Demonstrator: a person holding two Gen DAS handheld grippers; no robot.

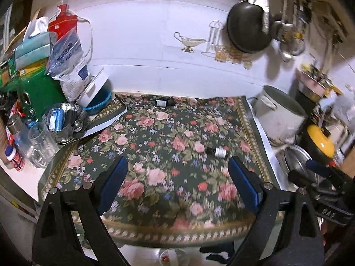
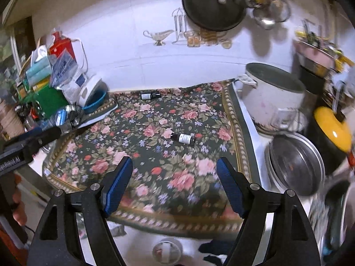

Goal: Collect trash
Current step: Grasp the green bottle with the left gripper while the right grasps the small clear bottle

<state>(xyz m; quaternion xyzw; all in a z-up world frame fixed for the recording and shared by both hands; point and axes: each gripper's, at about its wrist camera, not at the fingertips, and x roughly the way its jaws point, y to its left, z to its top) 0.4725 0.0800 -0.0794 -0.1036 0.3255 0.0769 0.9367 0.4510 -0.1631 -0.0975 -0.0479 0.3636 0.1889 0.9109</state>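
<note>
On the floral cloth [image 1: 155, 133] covering the surface lie 2 small dark bottles with white labels, both on their sides. The nearer bottle [image 1: 217, 151] [image 2: 184, 138] rests toward the right edge of the cloth, roughly midway between its near and far edges; its long axis runs mostly left to right, tilted slightly, with the dark cap end pointing left and a little toward the far edge. The farther bottle [image 1: 163, 102] [image 2: 150, 95] lies against the far edge of the cloth by the white wall, its long axis parallel to that edge; in the right wrist view its dark narrow end points right. The 2 bottles are well apart.

Left tongs [image 1: 177, 188] hang above the near half of the cloth with their blue pads spread wide, holding nothing. Right tongs [image 2: 175, 184] hover likewise over the near edge, pads wide apart and empty; the nearer bottle sits beyond them, closer to the right pad.

Off the cloth's right edge stand a white pot [image 1: 281, 115] and a steel lid [image 2: 295, 166]. At the far-left corner are a blue bowl [image 1: 99, 104], a metal strainer basket [image 1: 64, 122] and a glass [image 1: 42, 144].
</note>
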